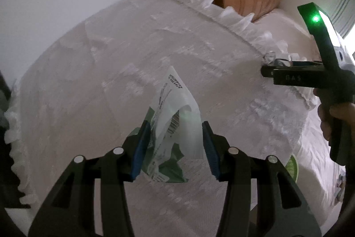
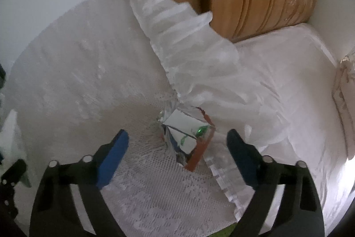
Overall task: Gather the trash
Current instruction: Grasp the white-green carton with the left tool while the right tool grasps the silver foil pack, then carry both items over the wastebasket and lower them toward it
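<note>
the left tongs grip a green wrapper, and the open right tongs should sink straight over the foil wrapper on the bed, avoiding the lace frill.

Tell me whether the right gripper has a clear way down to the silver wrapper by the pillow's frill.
Probably yes. The right gripper has open jaws either side of the silver wrapper, nothing between. The pillow frill touches the wrapper's far edge and might get pinched.
</note>
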`<state>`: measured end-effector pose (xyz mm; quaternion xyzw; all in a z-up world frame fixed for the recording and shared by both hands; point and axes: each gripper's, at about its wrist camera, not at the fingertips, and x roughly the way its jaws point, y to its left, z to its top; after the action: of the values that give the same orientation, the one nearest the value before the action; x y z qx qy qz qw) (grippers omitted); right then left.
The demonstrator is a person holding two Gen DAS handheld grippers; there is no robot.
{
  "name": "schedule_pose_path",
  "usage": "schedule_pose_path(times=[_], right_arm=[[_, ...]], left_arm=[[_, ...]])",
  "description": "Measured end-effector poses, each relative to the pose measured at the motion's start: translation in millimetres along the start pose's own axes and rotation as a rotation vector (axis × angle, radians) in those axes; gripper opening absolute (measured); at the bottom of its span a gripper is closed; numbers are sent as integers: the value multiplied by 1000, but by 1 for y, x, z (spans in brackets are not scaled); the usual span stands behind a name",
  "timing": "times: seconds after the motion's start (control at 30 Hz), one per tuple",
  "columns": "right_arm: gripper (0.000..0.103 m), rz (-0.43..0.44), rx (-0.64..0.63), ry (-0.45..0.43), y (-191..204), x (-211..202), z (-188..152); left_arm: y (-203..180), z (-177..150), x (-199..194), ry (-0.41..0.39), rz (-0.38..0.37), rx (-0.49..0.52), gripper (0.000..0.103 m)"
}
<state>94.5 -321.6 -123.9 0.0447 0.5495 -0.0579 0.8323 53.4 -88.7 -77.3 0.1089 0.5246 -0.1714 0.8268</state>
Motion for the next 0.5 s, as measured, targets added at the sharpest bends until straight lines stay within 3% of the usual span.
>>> schedule_pose_path(times=[0.27, 0.5], right_arm=[[45, -2, -22, 17, 9, 5, 8], [43, 19, -11, 8, 16, 4, 6]], left_arm=[[9, -3, -7, -7, -4, -28, 46], [11, -5, -13, -12, -1, -14, 46]])
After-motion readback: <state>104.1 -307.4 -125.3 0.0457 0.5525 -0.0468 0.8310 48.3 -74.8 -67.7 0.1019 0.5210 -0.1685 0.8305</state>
